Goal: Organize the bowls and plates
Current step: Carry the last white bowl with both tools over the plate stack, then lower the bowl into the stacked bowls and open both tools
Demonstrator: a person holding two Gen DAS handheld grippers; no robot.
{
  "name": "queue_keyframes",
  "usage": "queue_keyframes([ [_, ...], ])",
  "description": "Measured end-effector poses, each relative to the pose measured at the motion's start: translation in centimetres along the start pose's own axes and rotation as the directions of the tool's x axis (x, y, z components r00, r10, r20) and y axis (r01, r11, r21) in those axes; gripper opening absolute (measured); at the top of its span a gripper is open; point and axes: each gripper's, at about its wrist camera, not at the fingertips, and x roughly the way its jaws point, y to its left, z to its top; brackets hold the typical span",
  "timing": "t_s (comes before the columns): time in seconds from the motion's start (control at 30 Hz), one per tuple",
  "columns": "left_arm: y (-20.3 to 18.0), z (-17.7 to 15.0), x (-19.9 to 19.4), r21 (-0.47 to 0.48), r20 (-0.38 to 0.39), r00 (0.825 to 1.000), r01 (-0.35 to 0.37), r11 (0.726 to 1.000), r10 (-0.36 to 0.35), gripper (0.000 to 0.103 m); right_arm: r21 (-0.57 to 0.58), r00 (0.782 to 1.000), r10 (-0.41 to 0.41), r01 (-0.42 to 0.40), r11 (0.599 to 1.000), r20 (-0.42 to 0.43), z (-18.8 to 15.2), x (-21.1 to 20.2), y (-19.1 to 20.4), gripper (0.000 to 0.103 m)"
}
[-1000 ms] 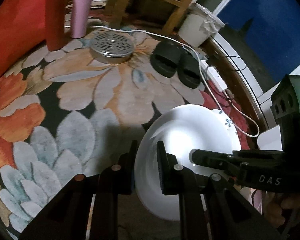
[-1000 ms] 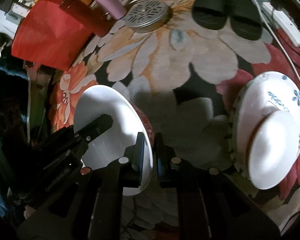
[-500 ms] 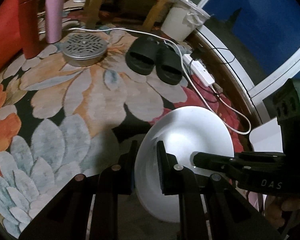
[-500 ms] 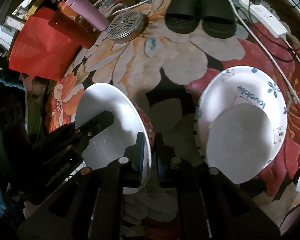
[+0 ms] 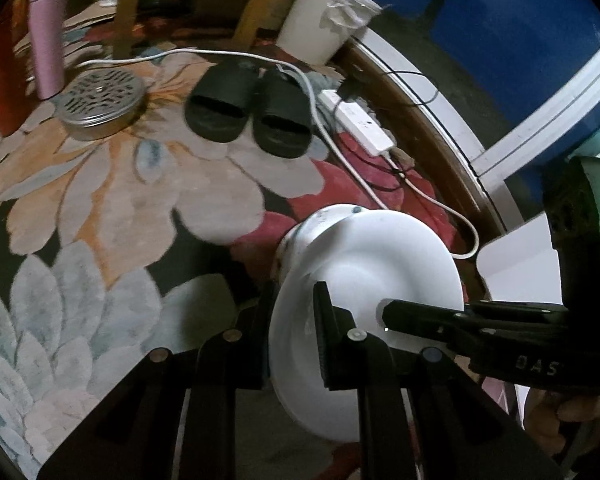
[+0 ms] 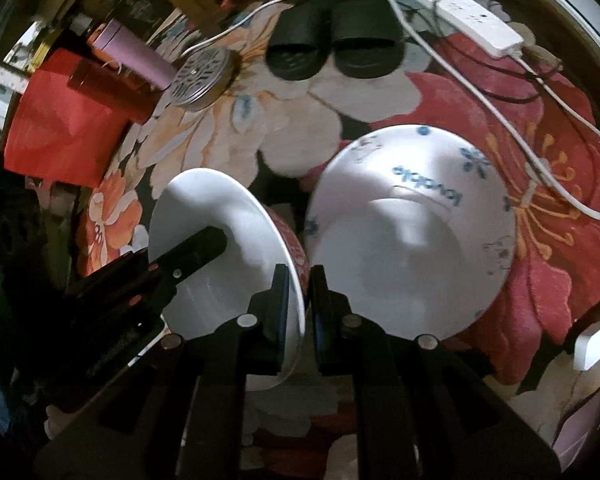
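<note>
A white bowl with a red-patterned outside (image 6: 220, 240) hangs above the flowered rug, held by its rim from two sides. My right gripper (image 6: 302, 284) is shut on its near rim. My left gripper (image 5: 296, 320) is shut on the opposite rim of that bowl (image 5: 364, 280). Each gripper shows in the other's view: the left gripper (image 6: 204, 248) reaches in from the left, the right gripper (image 5: 384, 312) from the right. A wide white bowl with blue flowers and lettering (image 6: 412, 232) lies on the rug just right of the held bowl; its edge (image 5: 320, 216) peeks out behind the held bowl.
Black slippers (image 5: 252, 108), a round perforated metal tin (image 5: 100, 100), a pink bottle (image 5: 46, 40) and a red bottle (image 6: 108, 88) stand farther back. A power strip (image 6: 472, 20) and white cable (image 6: 480, 100) run along the right. White bin (image 5: 324, 20) and chair legs behind.
Both grippers have carried the white bowl across the rug toward the blue-flowered bowl, which now lies right beside it. Both grips are unchanged.
</note>
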Motion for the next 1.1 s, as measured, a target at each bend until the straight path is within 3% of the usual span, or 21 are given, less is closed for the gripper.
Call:
queue_keyframes([
  [0.47,-4.7,-0.8,5.1,0.08,-0.087,0.996,0.017,0.997,-0.01,0.016,0.065,0.998,-0.064,0.064,0.996,-0.009,-0.7,-0.8,-5.6,0.011],
  [0.7,-5.0,-1.5,6.3,0.096,-0.118,0.993,0.011,0.995,0.001,0.016,0.119,0.996,-0.046,0.054,0.991,-0.072,-1.6,1.1,-7.4,0.011],
  [0.97,-4.9,-1.5,6.1,0.087,-0.124,0.992,0.024,0.996,-0.013,0.017,0.114,0.996,-0.078,0.084,0.99,-0.051,-1.1,0.9,-7.7,0.011],
  [1.0,-4.9,-1.5,6.0,0.087,-0.125,0.992,0.027,0.996,-0.015,0.018,0.108,0.995,-0.086,0.091,0.99,-0.048,-1.0,0.9,-7.6,0.012],
  [1.1,-4.9,-1.5,5.7,0.079,-0.13,0.99,0.063,0.995,-0.052,0.036,0.088,0.994,-0.102,0.105,0.991,-0.042,-1.0,0.8,-7.4,0.013],
])
